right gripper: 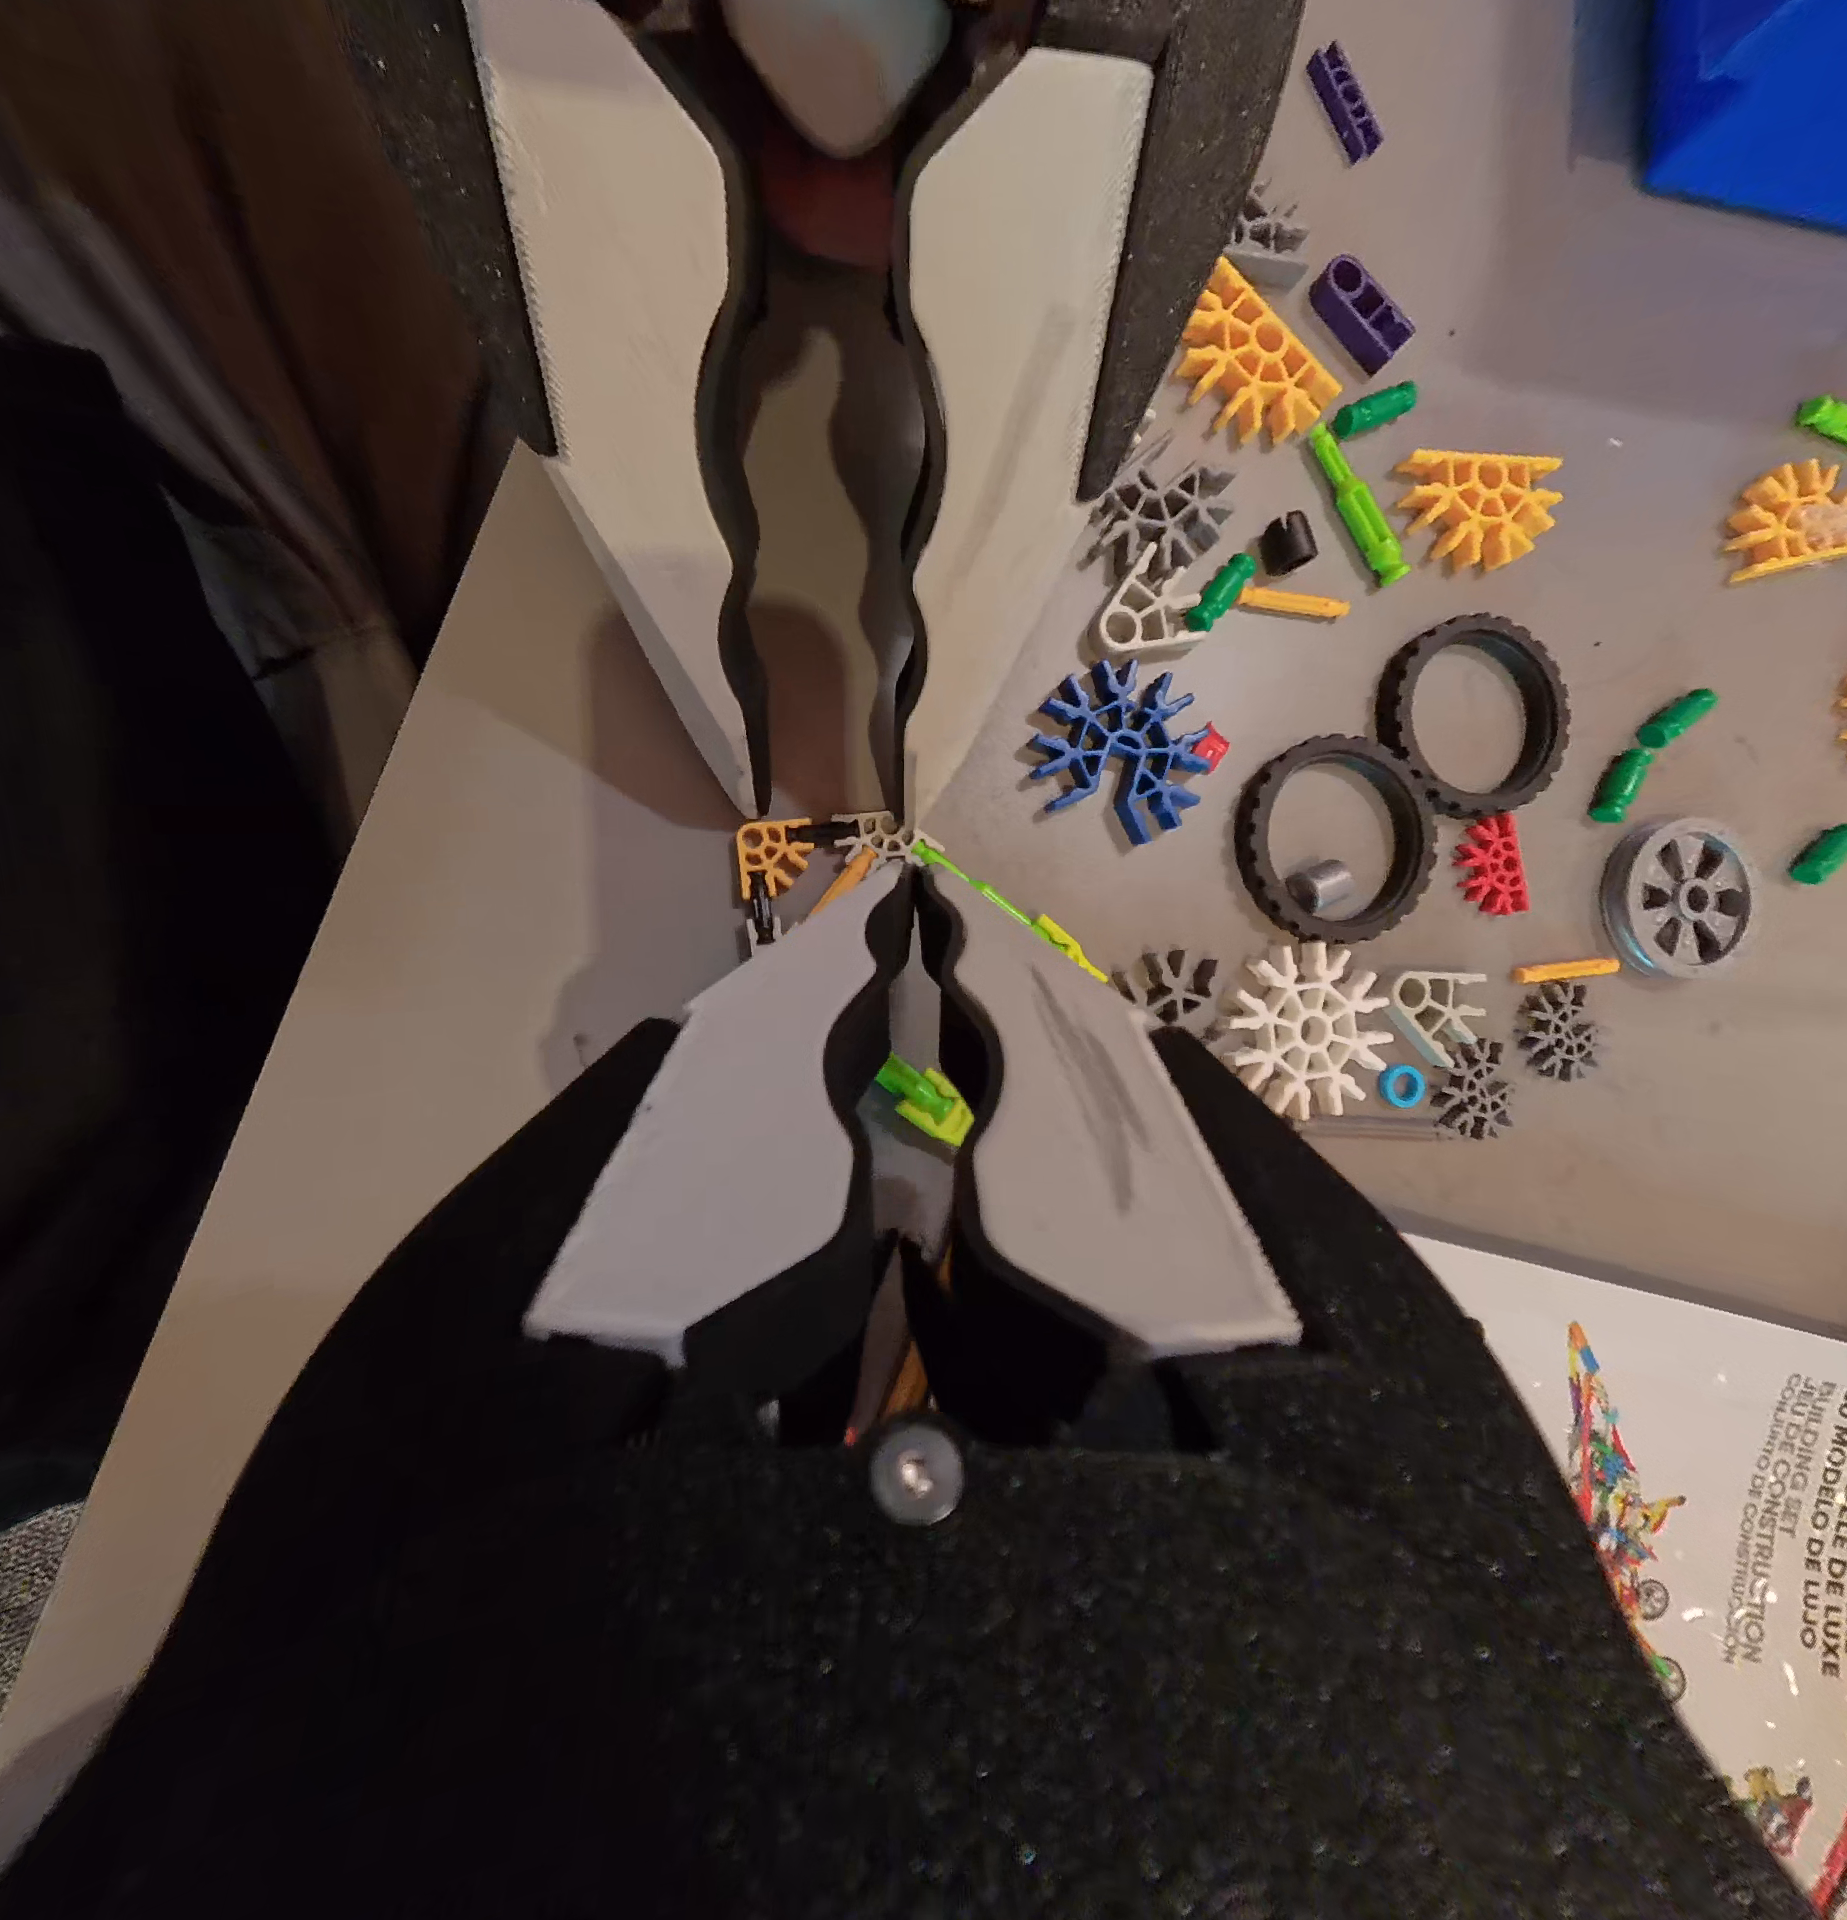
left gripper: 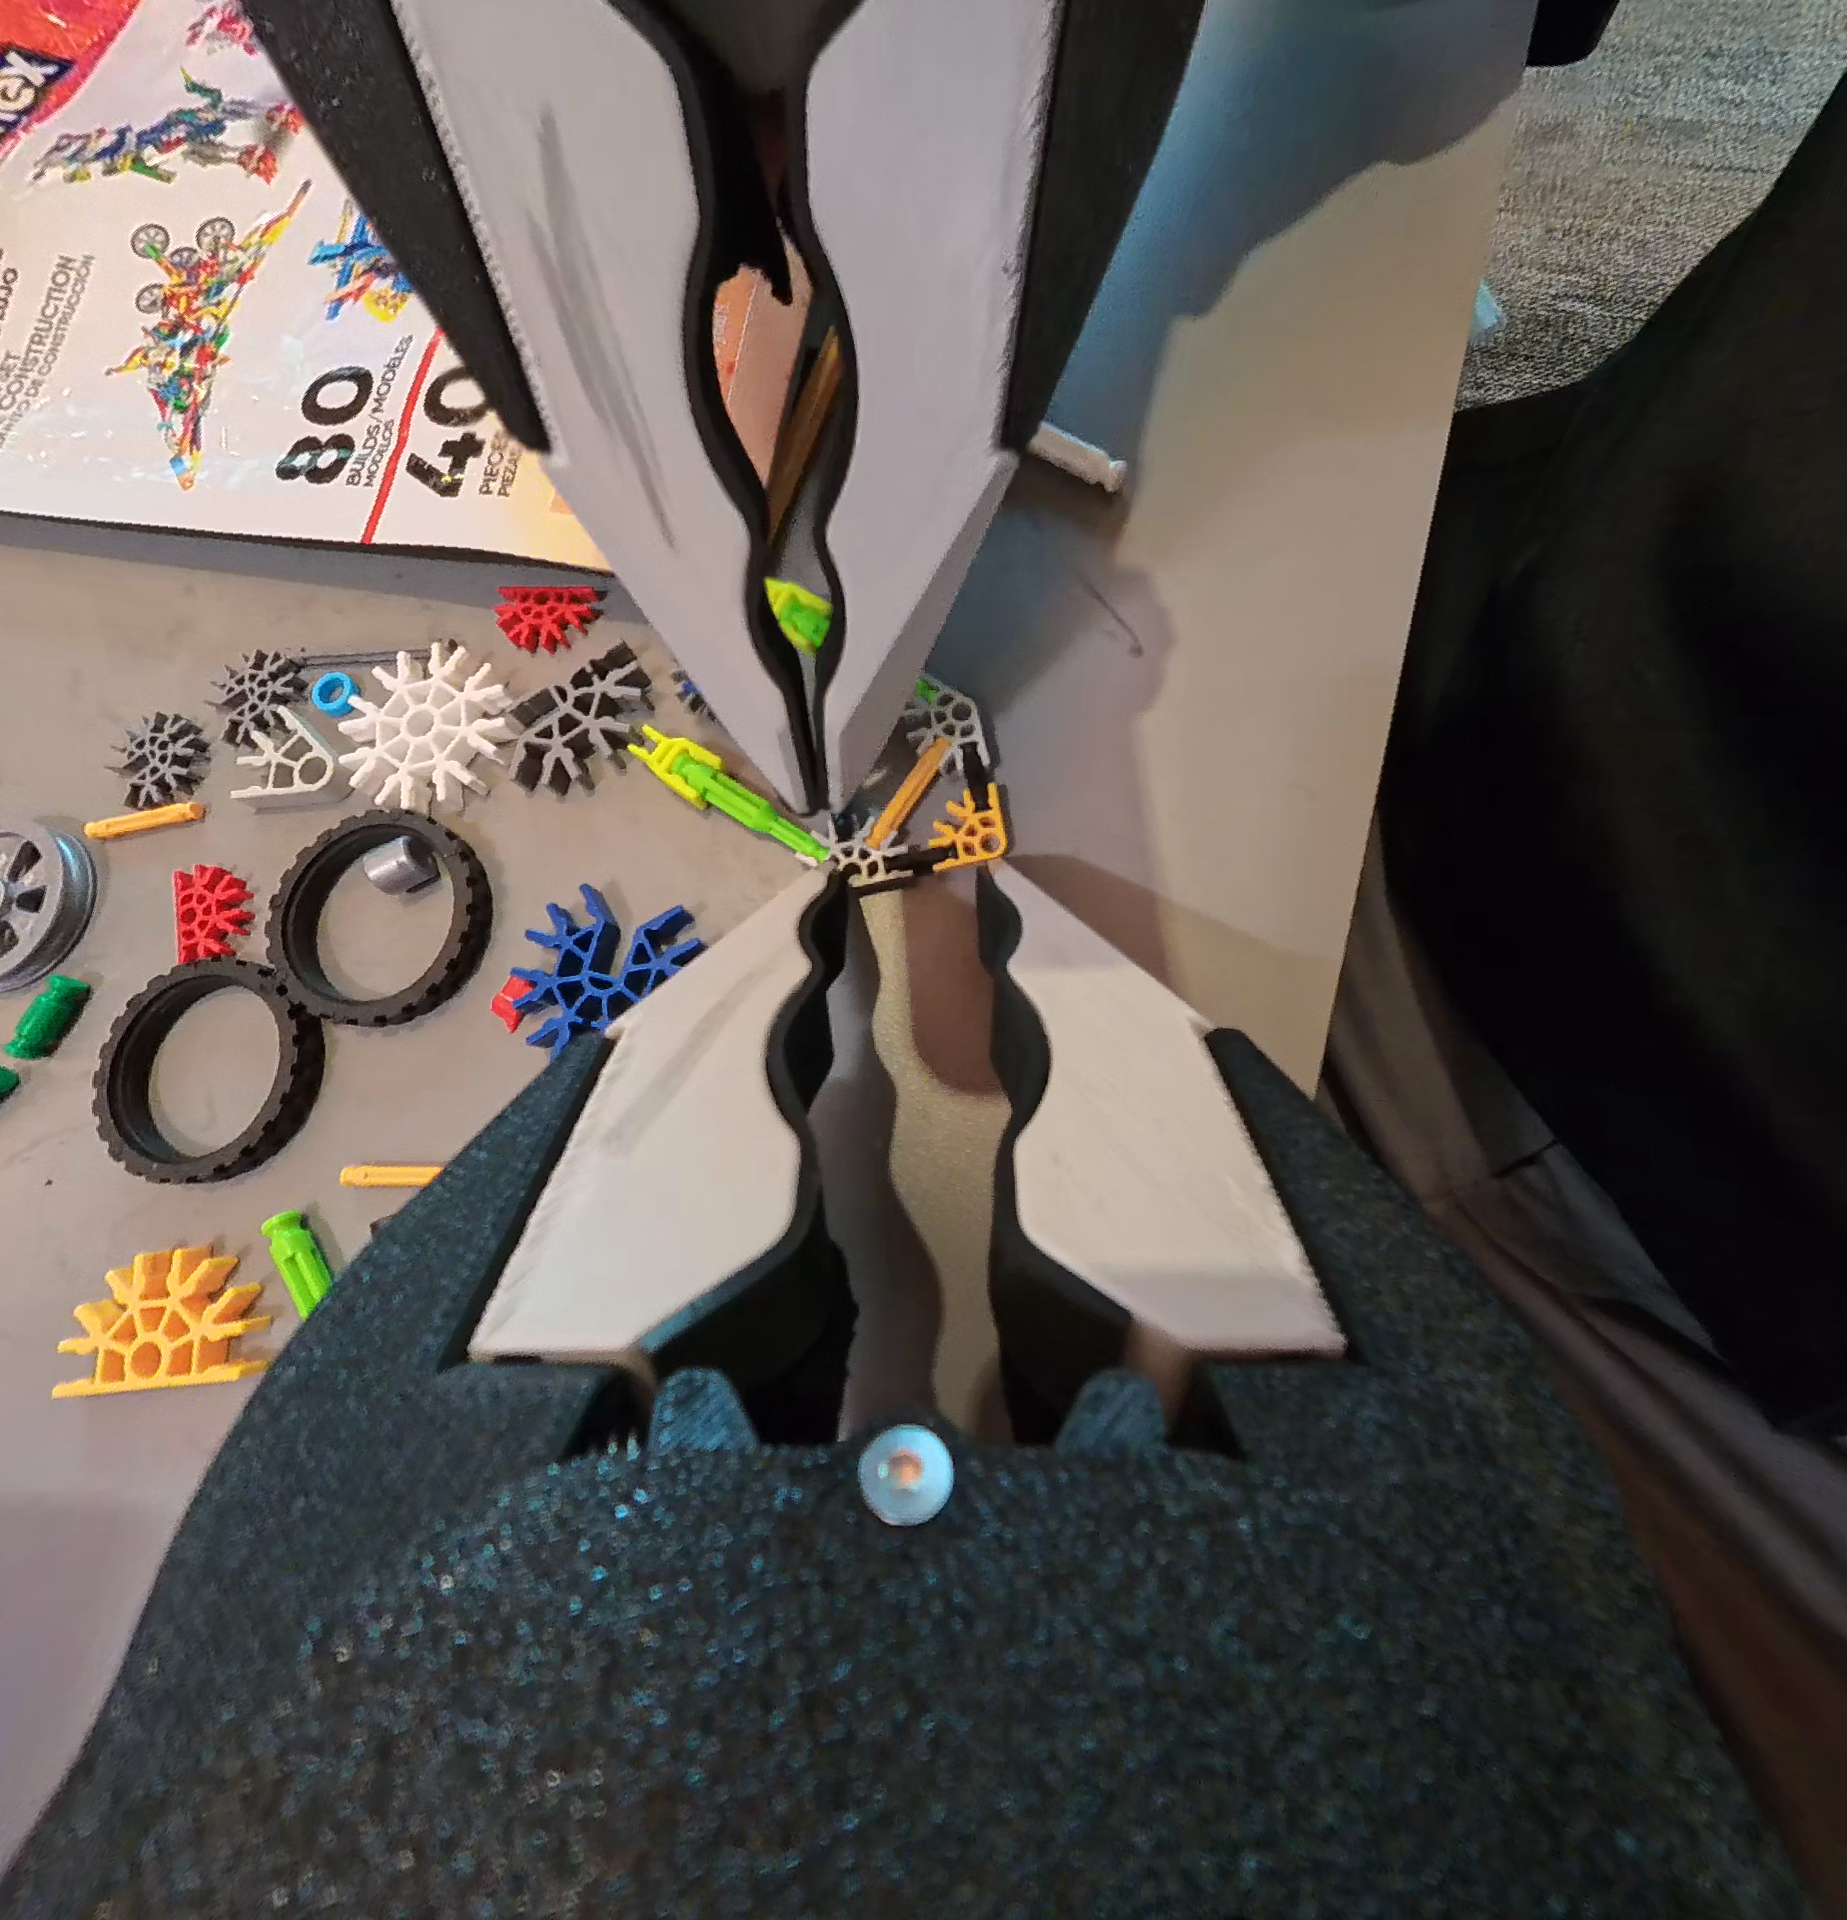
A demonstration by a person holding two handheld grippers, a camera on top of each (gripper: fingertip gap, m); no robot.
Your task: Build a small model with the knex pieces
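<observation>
A small rod-and-connector assembly hangs between my two grippers, which face each other tip to tip. It has a grey connector (left gripper: 865, 857) joined by a short black rod to an orange connector (left gripper: 973, 836), and an orange rod (left gripper: 906, 795) runs off to another grey connector. A lime green rod (left gripper: 753, 805) sticks out to the side with a yellow clip on it. My left gripper (left gripper: 908, 883) has its tips on the orange and grey connectors (right gripper: 768, 852). My right gripper (right gripper: 911, 873) is shut at the green rod's (right gripper: 986, 899) end by the grey connector.
Loose pieces lie on the grey table (left gripper: 46, 1507): two black tyres (left gripper: 379, 920), a white snowflake connector (left gripper: 420, 727), blue connectors (right gripper: 1121, 743), yellow connectors (right gripper: 1480, 504), a grey wheel hub (right gripper: 1677, 894). A printed booklet (left gripper: 171, 260) and a blue box (right gripper: 1771, 104) lie beyond. The table edge (left gripper: 1407, 727) is close by. Only a small space, under 4 cm, lies between the two pairs of fingers.
</observation>
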